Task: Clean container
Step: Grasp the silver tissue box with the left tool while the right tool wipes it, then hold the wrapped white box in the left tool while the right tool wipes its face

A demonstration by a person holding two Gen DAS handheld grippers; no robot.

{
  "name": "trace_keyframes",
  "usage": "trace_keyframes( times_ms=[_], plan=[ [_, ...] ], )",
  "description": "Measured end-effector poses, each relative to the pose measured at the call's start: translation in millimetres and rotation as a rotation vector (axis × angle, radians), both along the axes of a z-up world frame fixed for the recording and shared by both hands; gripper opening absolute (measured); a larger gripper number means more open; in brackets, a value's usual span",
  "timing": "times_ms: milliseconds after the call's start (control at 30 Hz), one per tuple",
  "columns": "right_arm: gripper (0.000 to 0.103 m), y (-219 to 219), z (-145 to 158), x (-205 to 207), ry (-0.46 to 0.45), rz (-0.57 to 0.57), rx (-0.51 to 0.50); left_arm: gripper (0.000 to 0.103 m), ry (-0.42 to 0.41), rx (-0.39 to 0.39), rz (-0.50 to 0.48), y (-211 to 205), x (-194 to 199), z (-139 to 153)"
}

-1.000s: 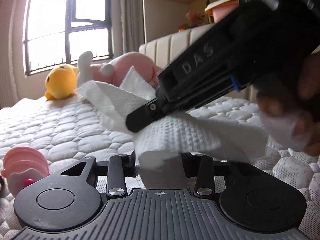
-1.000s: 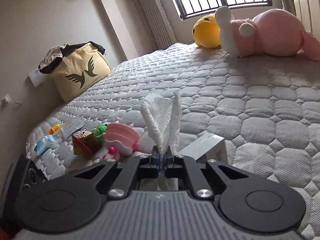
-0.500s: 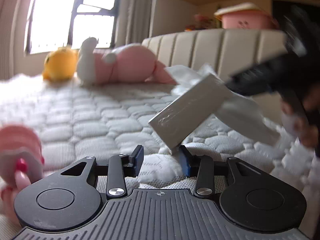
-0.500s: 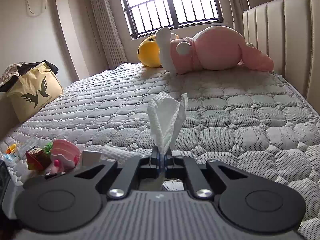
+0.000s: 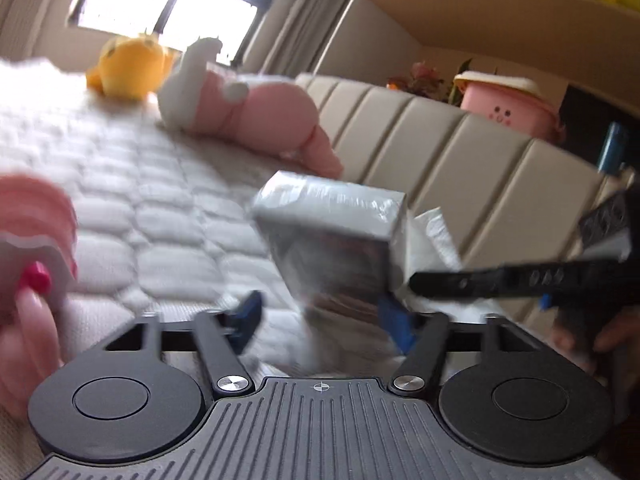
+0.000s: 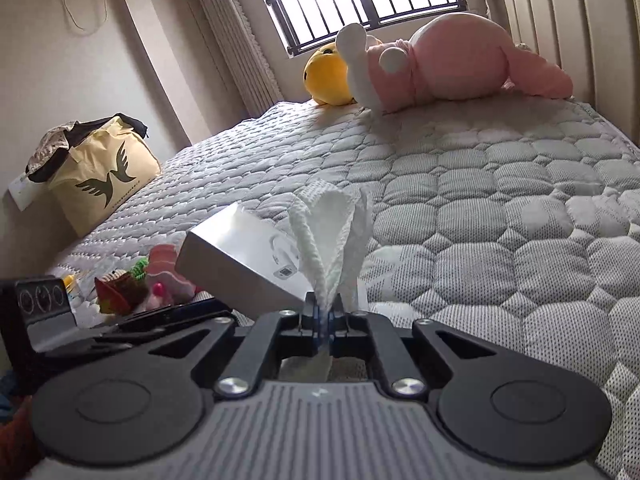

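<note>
A grey shrink-wrapped box point(image 5: 332, 240) hangs tilted and blurred in the left wrist view. Its lower end lies between the wide-apart blue pads point(image 5: 248, 316) of my left gripper point(image 5: 322, 320), which is open. Whether the right-hand pad touches the box I cannot tell. My right gripper point(image 5: 416, 284) reaches in from the right, just beside the box. It is shut on a folded white paper towel point(image 6: 332, 232), which stands up from its jaws. In the right wrist view the box point(image 6: 232, 256) sits just left of the towel, with my right gripper point(image 6: 324, 312) below.
All this is over a quilted mattress point(image 6: 480, 208). A pink shell toy point(image 5: 36, 216) and other small toys point(image 6: 120, 288) lie at the left. A pink plush point(image 6: 452, 64) and a yellow plush point(image 6: 326, 76) lie by the window, with the padded headboard point(image 6: 580, 40) at right. A cream bag point(image 6: 104, 176) stands at far left.
The left gripper let go of the box and its fingers spread wider. The box tipped over and now sits lower between them. The right gripper, still shut on the towel, came beside the box.
</note>
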State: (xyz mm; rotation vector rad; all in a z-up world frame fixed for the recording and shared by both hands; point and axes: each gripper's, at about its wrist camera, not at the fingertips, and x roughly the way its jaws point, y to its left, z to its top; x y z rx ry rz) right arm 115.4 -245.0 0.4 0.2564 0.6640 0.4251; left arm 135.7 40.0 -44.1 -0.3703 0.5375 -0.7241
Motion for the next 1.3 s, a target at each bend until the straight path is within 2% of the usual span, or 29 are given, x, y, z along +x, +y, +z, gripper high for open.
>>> trace_keyframes(
  times_ms=[100, 167, 500, 633, 667, 700, 767, 867, 967, 1033, 1200, 1267, 1300],
  plan=[
    [0.006, -2.4, -4.9, -5.9, 0.007, -0.001, -0.002, 0.09, 0.161, -0.156, -0.082, 14.7, 3.9, -7.8],
    [0.006, -3.9, -8.1, -9.8, 0.012, -0.002, -0.003, 0.093, 0.252, -0.22, -0.084, 21.9, 12.7, -15.5],
    [0.006, -14.1, -12.3, -5.4, 0.007, -0.033, 0.026, 0.093, 0.575, -0.418, -0.029, 53.6, 69.5, -40.5],
    [0.006, -6.4, -17.7, 0.4, 0.015, 0.003, 0.064, 0.093, 0.681, -0.481, 0.017, 54.8, 91.3, -48.6],
    [0.006, -3.9, -19.3, 0.6, 0.016, 0.011, 0.064, 0.087, 0.695, -0.488, 0.036, 54.0, 94.4, -49.3],
    [0.006, -2.6, -21.2, -0.2, 0.018, 0.012, 0.066, 0.069, 0.696, -0.47, 0.054, 52.4, 97.3, -49.2],
    [0.006, -3.2, -24.6, -1.8, 0.023, 0.004, 0.076, 0.045, 0.676, -0.392, 0.084, 46.5, 103.5, -51.1],
    [0.006, -13.4, -24.3, -0.5, 0.019, -0.052, 0.095, 0.044, 0.624, -0.39, 0.083, 42.0, 102.9, -54.9],
    [0.006, -21.3, -14.9, 14.0, -0.013, -0.095, 0.097, 0.045, 0.498, -0.31, 0.058, 33.6, 92.1, -43.3],
    [0.006, -13.6, -7.4, 43.7, -0.023, -0.075, 0.056, 0.046, 0.437, -0.269, 0.045, 29.1, 84.4, -35.6],
    [0.006, 28.1, -20.2, 119.3, 0.063, 0.017, -0.057, 0.045, 0.351, -0.201, -0.004, 24.9, 70.4, -22.4],
    [0.006, 41.8, -30.6, 124.9, 0.126, 0.087, -0.047, 0.046, 0.297, -0.147, -0.035, 23.3, 59.3, -16.6],
    [0.006, 46.2, -33.2, 119.6, 0.129, 0.122, -0.031, 0.048, 0.272, -0.123, -0.05, 24.2, 52.2, -14.1]
  ],
)
